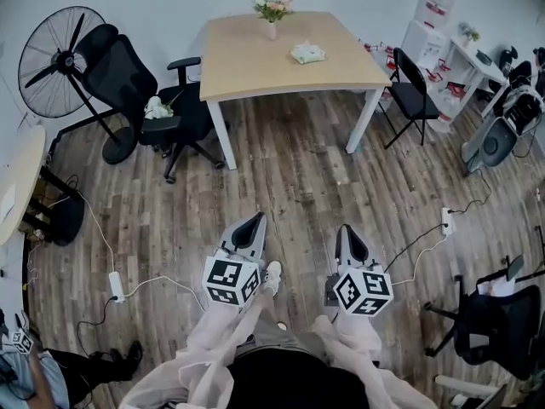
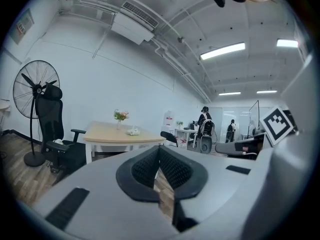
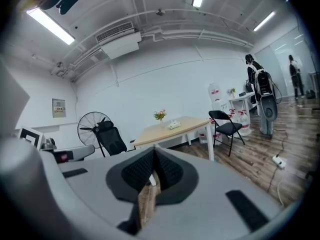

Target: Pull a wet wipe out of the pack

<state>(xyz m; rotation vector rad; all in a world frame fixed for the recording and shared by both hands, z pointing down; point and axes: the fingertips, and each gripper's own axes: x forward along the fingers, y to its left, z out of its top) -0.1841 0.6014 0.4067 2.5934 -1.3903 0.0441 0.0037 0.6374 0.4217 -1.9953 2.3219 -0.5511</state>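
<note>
Both claws are pressed together with nothing between the pads. The left claw (image 1: 254, 224) and the right claw (image 1: 348, 233) hang side by side over the wooden floor (image 1: 289, 169), pointing toward the desk (image 1: 247, 66). The wet wipe pack (image 1: 307, 54) lies on that desk, well ahead of both claws and roughly between their lines, with a vase of flowers (image 1: 272, 11) farther off and to its left.

The step in hand looks like the approach, so the task has hardly begun. To do it well, the person would walk up until the pack sits just below the claws. One claw would then hold the pack down on the desk while the other spreads and pinches only the top wipe, drawing it up slowly so the pack does not lift.

Only the head view shows both claws together and the stretch of floor before the desk. Each claw's own view shows its ribbed pads meeting, and the left one also catches people (image 2: 204, 120) far off to the right
</note>
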